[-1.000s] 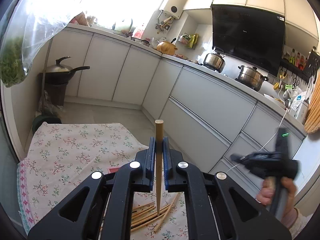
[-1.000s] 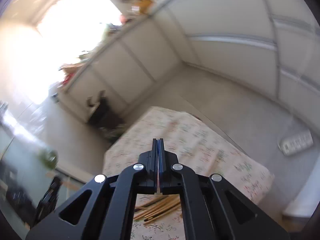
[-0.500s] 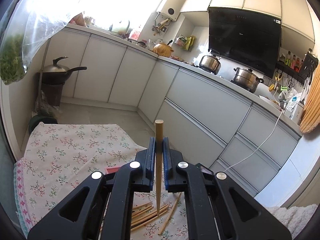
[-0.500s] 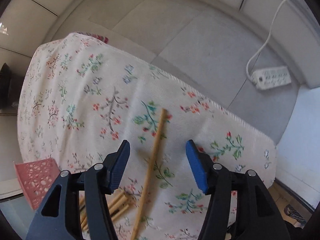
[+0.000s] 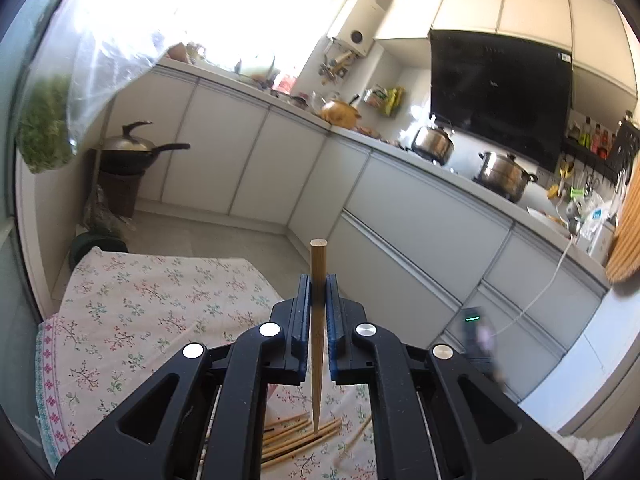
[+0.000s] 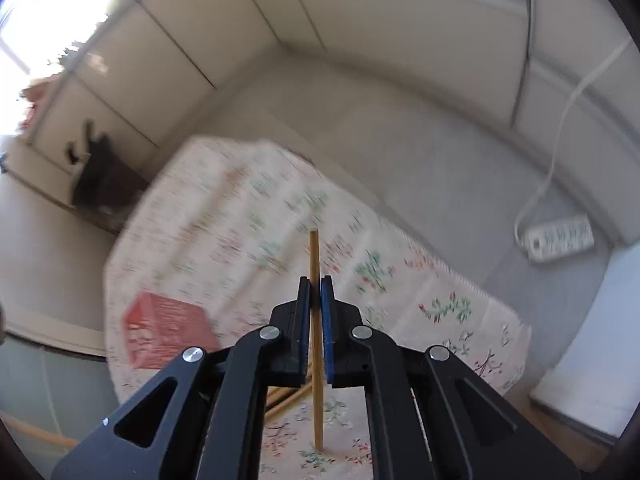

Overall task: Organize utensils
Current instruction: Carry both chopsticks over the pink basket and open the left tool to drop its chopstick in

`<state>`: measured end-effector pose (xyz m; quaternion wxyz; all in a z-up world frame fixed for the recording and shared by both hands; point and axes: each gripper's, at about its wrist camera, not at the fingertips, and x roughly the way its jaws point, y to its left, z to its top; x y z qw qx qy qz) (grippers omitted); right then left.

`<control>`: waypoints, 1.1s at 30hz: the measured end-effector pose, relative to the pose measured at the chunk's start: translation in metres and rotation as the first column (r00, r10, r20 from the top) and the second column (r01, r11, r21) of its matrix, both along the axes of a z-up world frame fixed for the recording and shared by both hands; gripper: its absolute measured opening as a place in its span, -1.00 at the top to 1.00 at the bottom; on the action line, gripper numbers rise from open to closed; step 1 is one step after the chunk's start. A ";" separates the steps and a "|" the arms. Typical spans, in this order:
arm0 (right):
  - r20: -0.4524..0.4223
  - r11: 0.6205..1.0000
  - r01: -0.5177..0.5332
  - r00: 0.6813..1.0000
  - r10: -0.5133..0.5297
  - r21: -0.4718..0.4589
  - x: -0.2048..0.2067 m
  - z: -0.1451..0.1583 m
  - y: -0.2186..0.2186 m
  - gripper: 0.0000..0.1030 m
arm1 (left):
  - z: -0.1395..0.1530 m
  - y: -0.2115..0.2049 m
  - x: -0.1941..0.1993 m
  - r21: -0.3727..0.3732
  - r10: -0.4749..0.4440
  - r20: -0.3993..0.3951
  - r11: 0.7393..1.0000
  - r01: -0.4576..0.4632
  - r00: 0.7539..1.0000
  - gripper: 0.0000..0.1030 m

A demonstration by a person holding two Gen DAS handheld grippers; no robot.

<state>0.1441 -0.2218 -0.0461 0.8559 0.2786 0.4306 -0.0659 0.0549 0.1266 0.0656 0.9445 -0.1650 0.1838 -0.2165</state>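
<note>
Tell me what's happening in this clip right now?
A person is sorting chopsticks on a table with a floral cloth, a handheld gripper in each hand. The left gripper is shut on one chopstick. The right gripper has just closed on another chopstick, its lower end near the cloth. More loose chopsticks lie below, and a pink basket sits nearby.

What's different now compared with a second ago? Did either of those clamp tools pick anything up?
Yes. The right gripper swung down over the flowered tablecloth, opened around a loose chopstick and has just closed on it; it now pinches that stick. The left gripper hardly moved and still holds its own chopstick. The chopstick pile and pink basket lie as before.
</note>
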 end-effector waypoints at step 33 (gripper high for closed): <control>0.420 0.987 -0.148 0.901 0.109 0.062 0.042 0.112 0.065 0.89 | -0.041 0.018 0.104 -0.032 0.301 -0.152 0.951 -0.309 0.942 0.45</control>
